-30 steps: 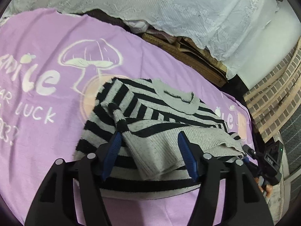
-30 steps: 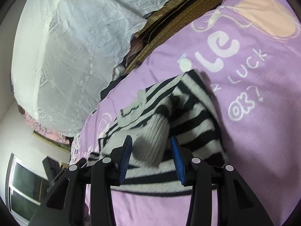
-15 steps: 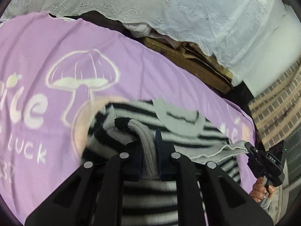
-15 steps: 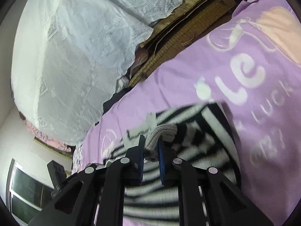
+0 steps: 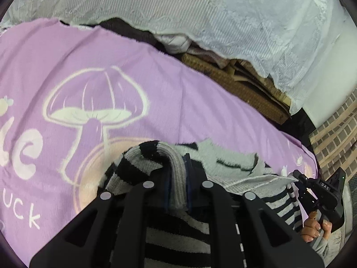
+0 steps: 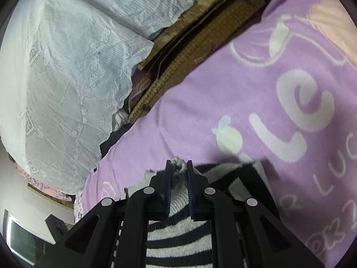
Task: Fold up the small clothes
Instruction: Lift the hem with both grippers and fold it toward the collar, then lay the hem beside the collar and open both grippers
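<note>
A small black-and-grey striped sweater [image 5: 225,167] lies on a purple blanket [image 5: 111,51] printed with a mushroom and white letters. My left gripper [image 5: 177,178] is shut on a thick grey fold of the sweater, with a striped part bunched just left of the fingers. In the right wrist view the sweater [image 6: 178,234] runs under the black arms, and my right gripper [image 6: 178,169] is shut on a grey edge of it, a frayed tip sticking out past the fingertips. In the left wrist view the right gripper [image 5: 296,179] is at the right, held by a hand [image 5: 316,230].
White lace cloth [image 5: 223,11] hangs over things behind the blanket. Brown woven mats and cardboard [image 5: 245,87] lie along the blanket's far edge. A brick-pattern wall [image 5: 334,138] stands at the right. In the right wrist view a window [image 6: 22,239] shows at the lower left.
Both grippers went from open around grey folds of the sweater to shut on them. They then moved forward over the blanket, bunching the sweater up under them.
</note>
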Tool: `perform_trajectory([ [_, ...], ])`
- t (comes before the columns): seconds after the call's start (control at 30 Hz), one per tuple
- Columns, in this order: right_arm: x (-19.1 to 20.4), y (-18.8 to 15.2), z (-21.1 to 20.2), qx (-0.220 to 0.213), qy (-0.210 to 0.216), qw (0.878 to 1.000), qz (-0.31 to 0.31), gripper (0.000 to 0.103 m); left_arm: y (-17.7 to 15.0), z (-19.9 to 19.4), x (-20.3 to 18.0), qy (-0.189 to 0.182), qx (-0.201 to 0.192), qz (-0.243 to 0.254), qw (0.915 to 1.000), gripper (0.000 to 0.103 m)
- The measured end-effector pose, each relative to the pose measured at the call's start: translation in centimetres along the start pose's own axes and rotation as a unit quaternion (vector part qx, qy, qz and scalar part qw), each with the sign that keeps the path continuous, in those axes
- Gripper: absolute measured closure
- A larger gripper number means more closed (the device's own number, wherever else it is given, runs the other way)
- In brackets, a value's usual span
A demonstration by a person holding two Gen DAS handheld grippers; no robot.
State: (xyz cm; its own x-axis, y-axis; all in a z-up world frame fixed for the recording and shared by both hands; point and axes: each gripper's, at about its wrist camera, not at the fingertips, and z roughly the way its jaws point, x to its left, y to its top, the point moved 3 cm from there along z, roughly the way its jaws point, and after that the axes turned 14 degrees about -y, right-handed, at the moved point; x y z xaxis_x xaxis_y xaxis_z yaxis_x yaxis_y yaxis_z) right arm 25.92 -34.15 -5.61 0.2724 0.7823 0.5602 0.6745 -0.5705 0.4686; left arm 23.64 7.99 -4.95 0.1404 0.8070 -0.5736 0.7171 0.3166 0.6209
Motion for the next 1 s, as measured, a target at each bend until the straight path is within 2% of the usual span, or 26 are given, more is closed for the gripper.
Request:
perform_trajectory([
  [0.13,0.7,0.7,-0.1,-0.018,0.001,1.0,-0.009,0.091,-0.1,0.3,0.6,-0.002,0.0,-0.013,0.9999,0.091],
  [0.23,0.1,0.8,1.4,-0.005,-0.017,1.0,-0.002,0.091,-0.8,2.0,2.5,-0.01,0.052,-0.067,0.9963,0.082],
  [0.27,-0.4,0.7,2.1,0.009,-0.02,1.0,0.005,0.089,-0.9,2.0,2.7,-0.015,0.052,-0.074,0.9958,0.081],
  [0.3,-0.8,0.6,2.3,0.015,-0.024,0.999,0.015,0.083,-0.8,1.7,2.7,-0.02,0.05,-0.075,0.9957,0.079],
  [0.37,-1.8,0.6,1.8,0.011,-0.014,0.999,0.042,0.071,-0.8,0.6,2.2,-0.028,0.041,-0.075,0.9959,0.053],
  [0.4,-1.8,0.6,1.3,0.004,-0.004,0.999,0.047,0.071,-0.8,-0.1,2.0,-0.03,0.032,-0.073,0.9964,0.046],
  [0.47,-1.6,0.8,-0.4,-0.018,0.006,0.999,0.037,0.071,-0.8,-2.5,0.8,-0.017,-0.011,-0.044,0.9988,0.019],
  [0.53,-1.0,0.6,-1.8,-0.037,0.008,0.999,0.018,0.071,-0.6,-4.7,-0.5,0.007,-0.059,-0.008,0.9982,0.011],
  [0.57,-0.5,0.3,-2.4,-0.04,0.013,0.999,0.008,0.071,-0.5,-5.2,-0.9,0.011,-0.069,0.006,0.9976,0.011],
  [0.67,1.8,-1.0,-3.0,-0.033,0.021,0.999,-0.034,0.071,-0.3,-4.1,-2.3,0.011,-0.04,0.026,0.9988,0.011],
  [0.73,3.7,-2.1,-2.9,-0.028,0.018,0.997,-0.07,0.071,-0.4,-2.3,-3.3,0.033,-0.019,0.048,0.9981,0.011],
  [0.8,5.1,-3.0,-2.3,-0.02,0.009,0.995,-0.099,0.071,-0.7,-0.5,-4.0,0.071,-0.006,0.074,0.9947,0.011],
  [0.87,5.5,-3.6,-1.0,-0.014,-0.024,0.992,-0.123,0.071,-0.8,2.0,-4.0,0.111,0.015,0.089,0.9897,0.011],
  [0.93,4.3,-3.7,0.7,-0.005,-0.069,0.989,-0.127,0.071,-1.0,4.2,-2.2,0.155,0.04,0.071,0.9846,0.011],
  [0.97,3.1,-3.6,1.9,0.008,-0.092,0.989,-0.117,0.074,-1.3,4.7,-1.4,0.162,0.047,0.063,0.9837,0.011],
  [1.0,2.7,-3.5,2.7,0.021,-0.091,0.99,-0.106,0.084,-1.4,5.4,-0.6,0.17,0.054,0.057,0.9824,0.011],
])
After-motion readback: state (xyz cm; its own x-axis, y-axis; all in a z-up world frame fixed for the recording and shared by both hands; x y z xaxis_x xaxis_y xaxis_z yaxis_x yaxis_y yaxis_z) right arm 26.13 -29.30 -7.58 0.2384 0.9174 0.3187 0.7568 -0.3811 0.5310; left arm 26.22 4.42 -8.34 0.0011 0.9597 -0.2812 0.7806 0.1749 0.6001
